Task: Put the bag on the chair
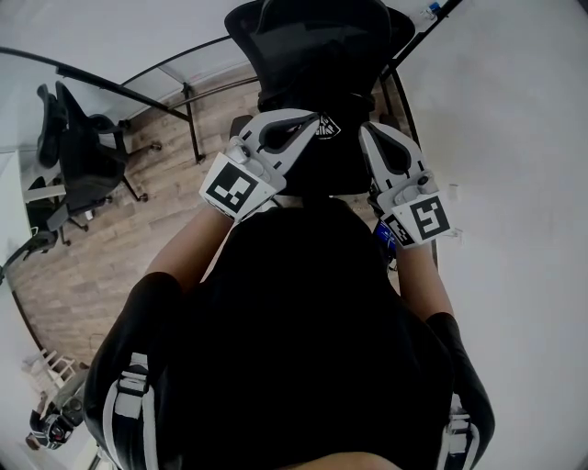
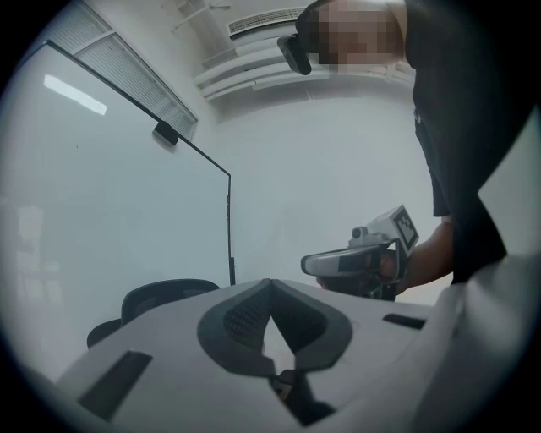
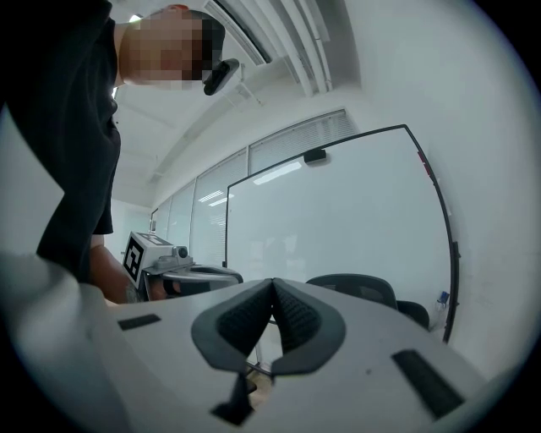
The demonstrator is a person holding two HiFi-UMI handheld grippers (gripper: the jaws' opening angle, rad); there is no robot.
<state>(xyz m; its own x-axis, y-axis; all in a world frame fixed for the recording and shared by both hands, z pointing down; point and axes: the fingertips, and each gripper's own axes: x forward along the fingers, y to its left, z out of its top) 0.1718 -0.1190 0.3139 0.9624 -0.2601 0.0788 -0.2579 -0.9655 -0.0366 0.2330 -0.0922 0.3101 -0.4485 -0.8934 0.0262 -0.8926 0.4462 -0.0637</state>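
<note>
A black office chair point(image 1: 312, 41) stands straight ahead, its backrest at the top of the head view. Against it lies a black bag point(image 1: 323, 156) with a small white logo; black on black, its outline is hard to trace. My left gripper point(image 1: 310, 119) and right gripper point(image 1: 369, 130) hover just above the bag, one on each side of the logo. Both are shut with nothing between the pads. In the left gripper view the jaws point(image 2: 270, 287) meet at the tips, and the right gripper point(image 2: 363, 258) shows beyond them. The right gripper's own jaws point(image 3: 272, 286) are shut too, with the chair point(image 3: 359, 289) behind.
A second black office chair point(image 1: 78, 151) stands on the wood floor point(image 1: 138, 229) at the left. Glass panels in black frames point(image 1: 188, 115) run behind it. A whiteboard point(image 3: 338, 211) fills the wall ahead, and a bottle point(image 1: 432, 11) sits at the top right. My dark torso fills the lower head view.
</note>
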